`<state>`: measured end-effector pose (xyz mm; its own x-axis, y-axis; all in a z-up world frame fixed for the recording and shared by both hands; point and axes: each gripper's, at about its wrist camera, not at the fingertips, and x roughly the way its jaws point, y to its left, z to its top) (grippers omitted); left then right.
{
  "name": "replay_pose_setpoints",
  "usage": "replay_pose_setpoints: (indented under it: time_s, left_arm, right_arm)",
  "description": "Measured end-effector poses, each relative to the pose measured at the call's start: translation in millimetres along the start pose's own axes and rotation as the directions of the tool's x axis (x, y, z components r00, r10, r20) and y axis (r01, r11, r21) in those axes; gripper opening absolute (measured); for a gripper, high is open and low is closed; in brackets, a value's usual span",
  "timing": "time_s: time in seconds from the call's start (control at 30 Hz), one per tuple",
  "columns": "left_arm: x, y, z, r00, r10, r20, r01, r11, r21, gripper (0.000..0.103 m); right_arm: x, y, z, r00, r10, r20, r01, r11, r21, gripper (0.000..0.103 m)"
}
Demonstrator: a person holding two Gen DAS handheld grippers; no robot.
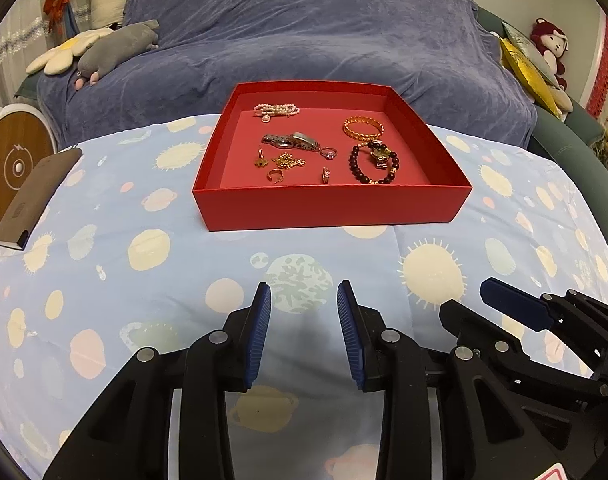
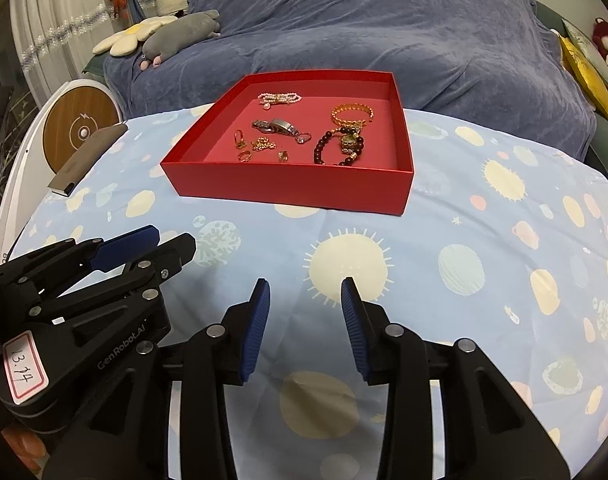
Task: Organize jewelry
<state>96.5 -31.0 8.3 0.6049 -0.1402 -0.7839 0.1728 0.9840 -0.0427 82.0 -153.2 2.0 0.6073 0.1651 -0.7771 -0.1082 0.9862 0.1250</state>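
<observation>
A shallow red box (image 1: 328, 208) (image 2: 288, 190) stands on the planet-print cloth. Inside lie a pearl bracelet (image 1: 277, 110), a metal watch (image 1: 291, 142) (image 2: 278, 127), a gold bangle (image 1: 363, 128) (image 2: 351, 116), a dark bead bracelet (image 1: 374, 162) (image 2: 338, 147), a gold chain (image 1: 288, 161) and several small rings. My left gripper (image 1: 304, 300) hangs over the cloth in front of the box, open, with nothing between its blue pads. My right gripper (image 2: 305, 294) is beside it to the right, also open and empty. Each gripper shows at the edge of the other's view.
A grey flat case (image 1: 36, 196) (image 2: 90, 158) lies at the cloth's left edge. A round wooden-faced device (image 1: 14, 164) (image 2: 80, 130) stands beyond it. Behind the table is a sofa under a blue-grey throw (image 1: 304, 32), with plush toys (image 1: 116, 46) and cushions (image 1: 524, 64) at its ends.
</observation>
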Motion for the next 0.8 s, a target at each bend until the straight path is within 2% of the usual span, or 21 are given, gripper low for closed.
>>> replay_pose_setpoints:
  time_s: [0.07,0.27,0.37,0.53,0.6,0.73,0.8]
  left_arm:
    - [-1,0,0,1.0,0.017,0.004,-0.017,1.0,-0.001,0.038]
    - [-1,2,-1,0.999,0.034,-0.001,-0.034,0.999,-0.006,0.041]
    - [0,3,0,0.998,0.059,-0.002,-0.059,0.998,-0.016,0.05]
    - [-2,10,0,0.996,0.092,0.012,-0.091,0.995,-0.049,0.067]
    - [-4,12,1,0.995,0.1,0.022,-0.099,0.993,-0.061,0.069]
    - [-6,14,2,0.993,0.115,0.03,-0.113,0.992,-0.06,0.073]
    - [-6,15,2,0.992,0.124,0.031,-0.121,0.991,-0.063,0.074]
  right_arm:
    - [0,0,0,1.0,-0.002,0.002,0.002,1.0,0.003,0.036]
    - [-1,-1,0,1.0,-0.007,0.004,0.007,1.0,0.006,0.036]
    - [0,-3,0,1.0,-0.017,0.006,0.017,1.0,0.015,0.037]
    - [-1,-9,0,0.999,-0.036,0.013,0.035,0.998,0.054,0.05]
    - [-2,-11,1,0.999,-0.045,0.018,0.043,0.997,0.068,0.058]
    - [-3,-12,1,0.997,-0.07,0.027,0.068,0.995,0.076,0.066]
    - [-4,-13,1,0.996,-0.086,0.036,0.083,0.993,0.082,0.075]
